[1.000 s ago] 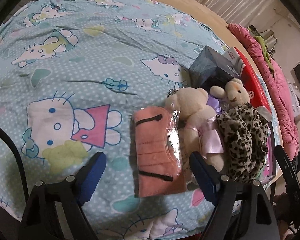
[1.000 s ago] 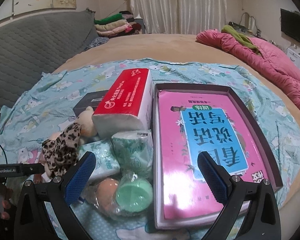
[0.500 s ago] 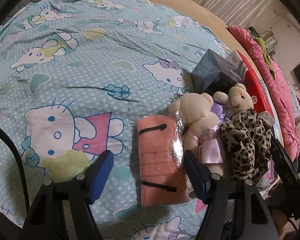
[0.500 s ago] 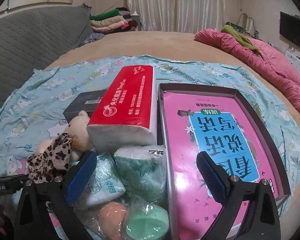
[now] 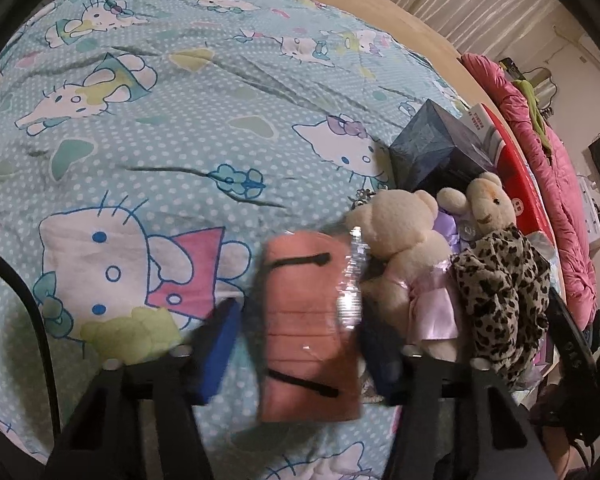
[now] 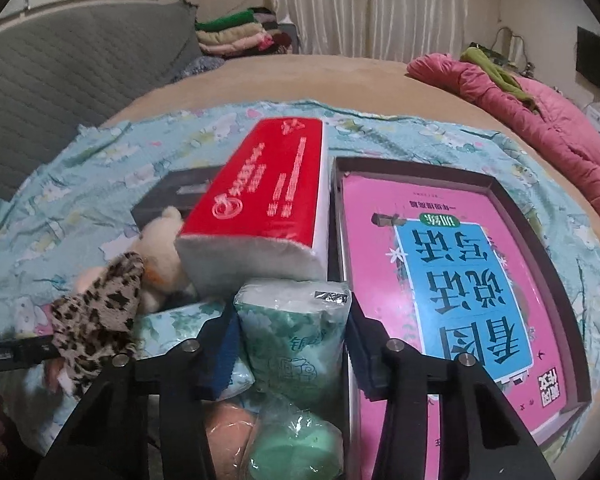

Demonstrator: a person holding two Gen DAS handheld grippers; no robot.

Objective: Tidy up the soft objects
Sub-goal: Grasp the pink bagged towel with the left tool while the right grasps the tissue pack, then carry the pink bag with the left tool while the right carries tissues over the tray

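A salmon-pink packet in clear wrap lies on the Hello Kitty sheet, between the jaws of my left gripper. Those jaws are closing; the right pad is at the packet's edge and a gap shows at the left pad. Beside it lie a cream teddy bear in a pink dress and a bear in a leopard coat. My right gripper is closing on a green-patterned tissue pack, with both pads against its sides. Round peach and green puffs in plastic lie under it.
A red tissue pack lies behind the green one, with a pale tissue pack to its left. A dark tray holding a pink book fills the right. A dark blue box stands behind the bears. A pink duvet lies far right.
Both grippers' jaws have narrowed. The left pads have come in around the pink packet. The right gripper has moved forward and down and closed onto the green tissue pack.
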